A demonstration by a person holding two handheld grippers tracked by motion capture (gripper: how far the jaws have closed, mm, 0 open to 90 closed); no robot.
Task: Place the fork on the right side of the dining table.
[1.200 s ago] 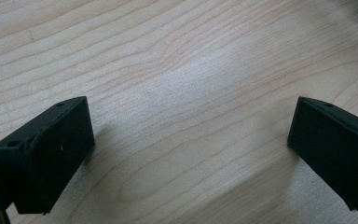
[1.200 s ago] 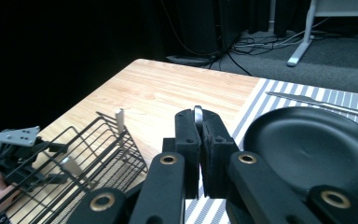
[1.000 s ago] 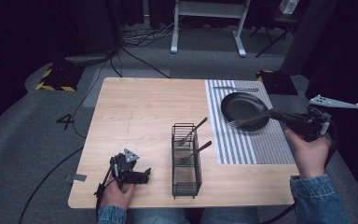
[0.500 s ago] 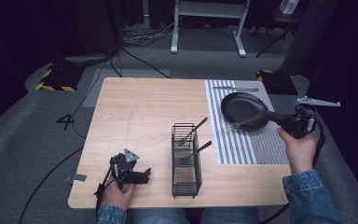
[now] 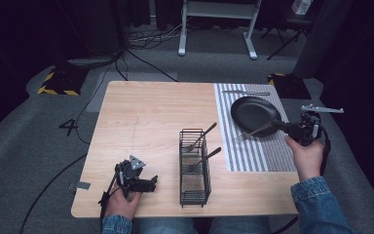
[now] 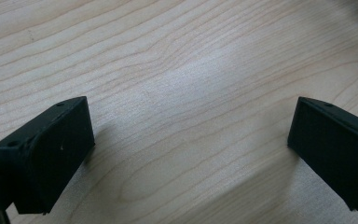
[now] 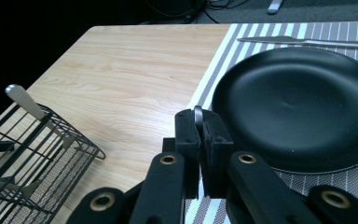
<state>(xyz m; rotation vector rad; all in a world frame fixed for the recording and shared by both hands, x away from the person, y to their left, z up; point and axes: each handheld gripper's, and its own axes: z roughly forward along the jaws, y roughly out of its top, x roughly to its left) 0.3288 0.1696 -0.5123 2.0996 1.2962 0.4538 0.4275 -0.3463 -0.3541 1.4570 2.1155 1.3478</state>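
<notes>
Right gripper (image 5: pixel 283 127) was clamped on a fork (image 5: pixel 253 132) over the striped mat (image 5: pixel 268 156) beside the plate (image 5: pixel 253 113), knife (image 5: pixel 246 92) already laid, two utensils left in the basket (image 5: pixel 195 170), left gripper (image 5: pixel 148 183) jaws apart, idle

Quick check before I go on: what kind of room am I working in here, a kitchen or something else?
Probably a lab or recording studio rather than a kitchen: the wooden table stands on grey carpet with loose cables, hazard-striped tape and dark curtains behind.
</notes>
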